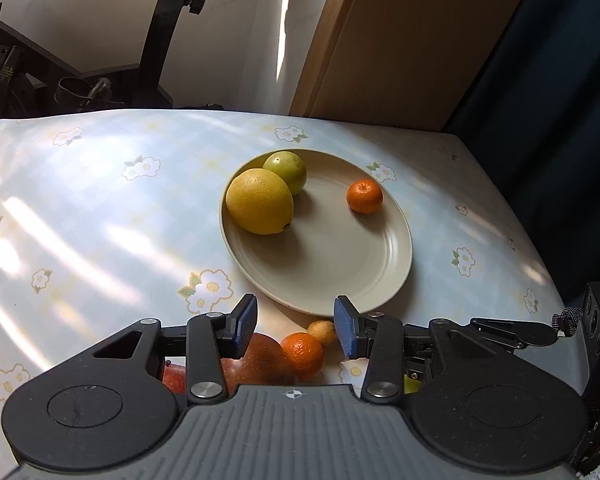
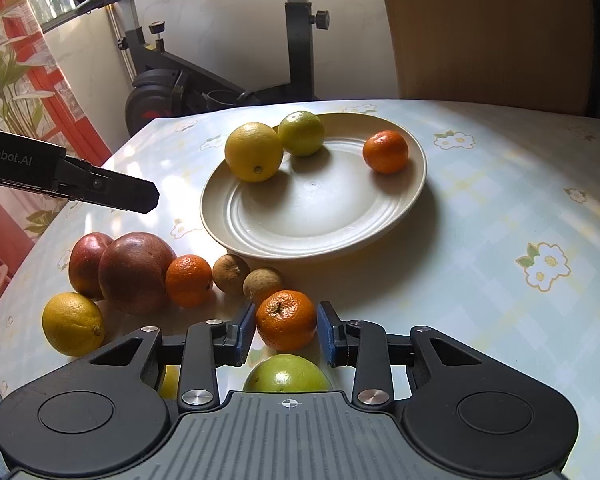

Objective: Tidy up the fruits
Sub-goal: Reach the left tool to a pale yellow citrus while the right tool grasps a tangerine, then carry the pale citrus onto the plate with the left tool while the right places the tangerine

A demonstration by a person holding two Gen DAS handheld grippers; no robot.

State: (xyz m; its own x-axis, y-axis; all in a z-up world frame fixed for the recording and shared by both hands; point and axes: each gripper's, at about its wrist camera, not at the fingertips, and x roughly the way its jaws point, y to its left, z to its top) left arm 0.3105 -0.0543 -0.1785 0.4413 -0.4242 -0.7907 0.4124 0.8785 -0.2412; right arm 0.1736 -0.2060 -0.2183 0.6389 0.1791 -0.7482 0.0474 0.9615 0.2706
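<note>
A beige plate (image 2: pixel 412 184) sits on the bench (image 2: pixel 500 216), which is covered in a pale flowered cloth. Three fruits lie along the plate's far side: a large lemon (image 2: pixel 254 151) overhanging the left rim, a green lime (image 2: pixel 301 133) touching it, and a small orange (image 2: pixel 385 151) well apart near the right rim. The plate's near half is bare.

Between the plate's near edge and the camera, loose fruit crowds the bench: a red apple (image 2: pixel 85 264), a big dark-red fruit (image 2: pixel 136 272) against it, an orange mandarin (image 2: pixel 189 280), two small brown fruits (image 2: pixel 231 273) (image 2: pixel 262 283), a second lemon (image 2: pixel 73 323) near the left bench edge, and a green apple (image 2: pixel 286 374) just under the right gripper.

The right gripper (image 2: pixel 287 334) has its fingers (image 2: pixel 245 334) spread to either side of another mandarin (image 2: pixel 286 320); whether the pads touch its skin cannot be told. The bench to the right of the plate is open out to its far and right edges.

The left gripper (image 1: pixel 296 324) hovers above the plate's near rim with fingers (image 1: pixel 246 320) spread wide and nothing between them; the fruit pile shows below it. From the right wrist view its dark body (image 2: pixel 100 188) reaches in from the left, over the bench's left edge.
</note>
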